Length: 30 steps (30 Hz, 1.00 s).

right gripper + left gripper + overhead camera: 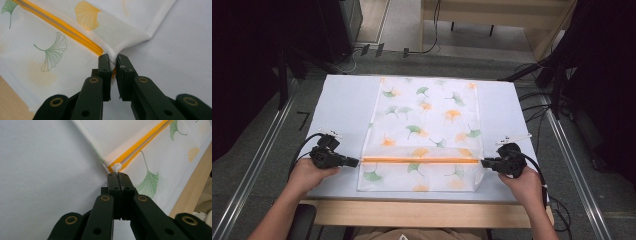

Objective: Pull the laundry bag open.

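A white mesh bag (427, 115) printed with green and orange leaves lies flat on the white table (342, 110). An orange zipper (419, 160) runs across it near the front. My left gripper (357, 162) is at the zipper's left end, and its jaws (117, 173) are shut on the small white zipper pull (116, 166). My right gripper (484, 162) is at the zipper's right end. There it (112, 58) pinches the bag's fabric (125, 37) where the orange zipper (62, 25) stops. Both hands rest low at the table's front.
The table's wooden front edge (422, 212) runs just behind the hands. Cables (537, 100) trail over the floor at the right, and metal rails (257, 160) run along both sides. Dark stands (287, 65) flank the far corners.
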Each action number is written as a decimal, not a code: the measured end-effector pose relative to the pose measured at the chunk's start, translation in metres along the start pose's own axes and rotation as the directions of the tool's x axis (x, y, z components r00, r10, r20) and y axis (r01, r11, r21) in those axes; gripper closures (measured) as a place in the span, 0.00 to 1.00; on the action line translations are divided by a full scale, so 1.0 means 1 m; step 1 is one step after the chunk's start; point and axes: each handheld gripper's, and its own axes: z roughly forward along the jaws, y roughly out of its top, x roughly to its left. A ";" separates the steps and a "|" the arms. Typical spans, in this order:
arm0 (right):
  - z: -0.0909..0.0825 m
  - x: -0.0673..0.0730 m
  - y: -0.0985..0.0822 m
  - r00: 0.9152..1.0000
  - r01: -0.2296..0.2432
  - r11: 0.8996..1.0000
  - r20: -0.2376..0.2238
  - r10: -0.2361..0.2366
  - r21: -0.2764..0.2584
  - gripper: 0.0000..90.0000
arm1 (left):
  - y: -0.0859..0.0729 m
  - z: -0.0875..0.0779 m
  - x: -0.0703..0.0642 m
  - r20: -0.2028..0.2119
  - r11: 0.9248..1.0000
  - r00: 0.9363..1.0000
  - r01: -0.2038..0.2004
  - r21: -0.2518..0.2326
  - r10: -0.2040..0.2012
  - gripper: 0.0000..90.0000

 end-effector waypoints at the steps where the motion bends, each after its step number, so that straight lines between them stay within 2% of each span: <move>1: 0.000 -0.001 0.000 1.000 -0.005 1.000 0.002 0.005 0.001 0.94 | 0.000 0.000 0.000 0.002 1.000 1.000 0.000 -0.001 0.000 1.00; 11: 0.002 -0.004 -0.003 1.000 -0.013 1.000 -0.007 0.013 0.012 0.90 | -0.001 0.003 0.000 0.005 1.000 1.000 -0.007 0.005 0.007 1.00; 17: 0.003 -0.006 -0.005 1.000 -0.020 1.000 -0.006 0.020 0.016 0.86 | -0.001 0.004 0.001 0.010 1.000 1.000 -0.004 0.002 0.004 0.96; 23: 0.004 -0.005 -0.006 1.000 -0.007 1.000 -0.012 0.007 0.015 0.81 | -0.001 0.005 0.001 0.007 1.000 1.000 -0.004 -0.002 0.004 0.86; 29: 0.005 -0.006 -0.006 1.000 -0.004 1.000 -0.008 0.004 0.008 0.73 | 0.000 0.003 0.001 -0.004 0.999 1.000 -0.021 -0.034 0.021 0.75; 30: 0.005 -0.006 -0.007 1.000 -0.008 1.000 -0.007 0.008 0.007 0.72 | 0.001 0.003 0.001 -0.005 0.999 1.000 -0.024 -0.039 0.024 0.71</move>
